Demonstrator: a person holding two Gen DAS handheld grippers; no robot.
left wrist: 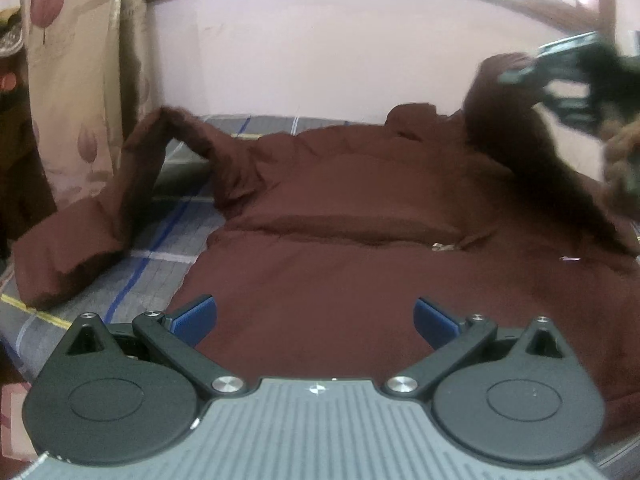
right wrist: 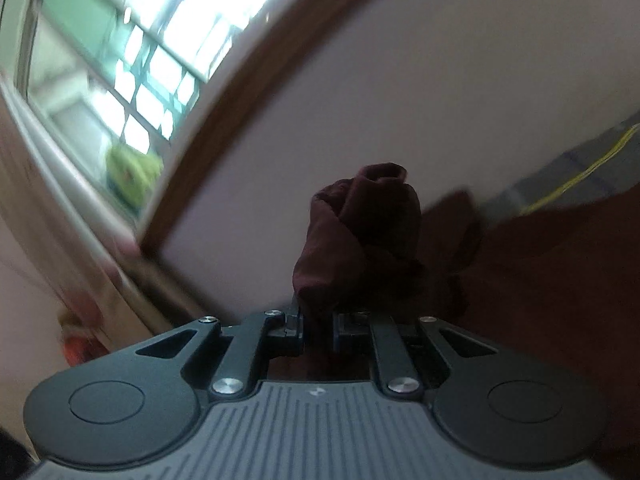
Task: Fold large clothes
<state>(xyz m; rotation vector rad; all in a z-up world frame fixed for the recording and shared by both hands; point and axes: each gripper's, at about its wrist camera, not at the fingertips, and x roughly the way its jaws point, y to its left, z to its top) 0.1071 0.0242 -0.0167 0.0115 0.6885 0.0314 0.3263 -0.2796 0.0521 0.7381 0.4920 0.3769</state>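
Your right hand-held gripper, pinching the sleeve cuff of the maroon jacket, is raised over the bed's far right corner; the jacket body lies leftward. Your left hand-held gripper hovers spread over the near hem.

A home bedroom: a bed with a grey checked sheet stands against a pale pink wall, a flower-patterned curtain hangs at the far left, and a wood-framed window with a grille lets in daylight
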